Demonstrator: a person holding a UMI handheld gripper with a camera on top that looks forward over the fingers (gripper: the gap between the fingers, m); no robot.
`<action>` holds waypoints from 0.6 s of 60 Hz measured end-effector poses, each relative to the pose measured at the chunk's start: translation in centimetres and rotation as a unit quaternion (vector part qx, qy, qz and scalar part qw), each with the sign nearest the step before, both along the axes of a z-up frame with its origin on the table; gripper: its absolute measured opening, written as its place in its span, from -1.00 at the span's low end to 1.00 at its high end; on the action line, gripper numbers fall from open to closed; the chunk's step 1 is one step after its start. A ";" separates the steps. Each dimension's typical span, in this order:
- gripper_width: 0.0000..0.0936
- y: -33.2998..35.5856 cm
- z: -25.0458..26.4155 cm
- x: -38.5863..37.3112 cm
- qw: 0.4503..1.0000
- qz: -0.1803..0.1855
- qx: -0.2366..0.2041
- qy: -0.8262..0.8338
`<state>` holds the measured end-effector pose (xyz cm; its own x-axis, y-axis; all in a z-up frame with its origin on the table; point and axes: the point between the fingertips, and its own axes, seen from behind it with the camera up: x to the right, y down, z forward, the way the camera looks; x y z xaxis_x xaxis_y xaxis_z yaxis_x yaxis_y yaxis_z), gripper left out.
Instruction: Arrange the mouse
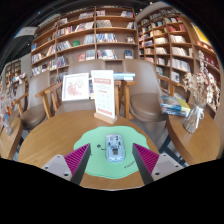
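Claw (pixel 112 160): fingers are spread wide, with magenta pads on the inner faces; the left pad (pixel 80 157) is at about 7 o'clock and the right pad (pixel 144 157) at about 5 o'clock from the middle of the view. Nothing is pressed by them.
Mouse (pixel 115 148): small, grey-white, it lies between the two fingers with a gap at each side, and rests on the mat by itself.
Mat (pixel 98 137): green, flat on the surface, under the mouse, and it reaches a little past the fingertips toward 12 o'clock.
Surface (pixel 50 140): round, wooden, brown; it carries the mat and the signs.
Signs: beyond the mat, at 12 o'clock, an upright card (pixel 104 95) with orange and white print; just beside it, toward 10 o'clock, a white standing board (pixel 76 86) with red marks.
Chairs (pixel 140 98): wooden, behind the surface, on both sides of the signs.
Bookshelves (pixel 95 35): farthest, from 10 to 2 o'clock, tall and full of books.
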<state>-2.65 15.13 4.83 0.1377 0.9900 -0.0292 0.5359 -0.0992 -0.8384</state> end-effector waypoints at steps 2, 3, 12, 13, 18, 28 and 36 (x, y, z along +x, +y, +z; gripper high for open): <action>0.84 -0.4 1.3 1.7 1.000 -0.004 0.002 0.004; 0.84 -0.8 2.1 2.7 1.000 -0.003 0.003 0.006; 0.83 -3.8 7.0 12.4 1.000 -0.007 0.009 0.025; 0.83 -4.3 7.4 13.5 1.000 -0.006 0.011 0.027; 0.83 -5.8 8.5 18.2 0.999 -0.003 0.019 0.034; 0.83 -8.5 7.4 25.8 1.000 0.011 0.019 0.015; 0.83 -9.5 6.3 29.2 0.999 0.017 0.033 0.006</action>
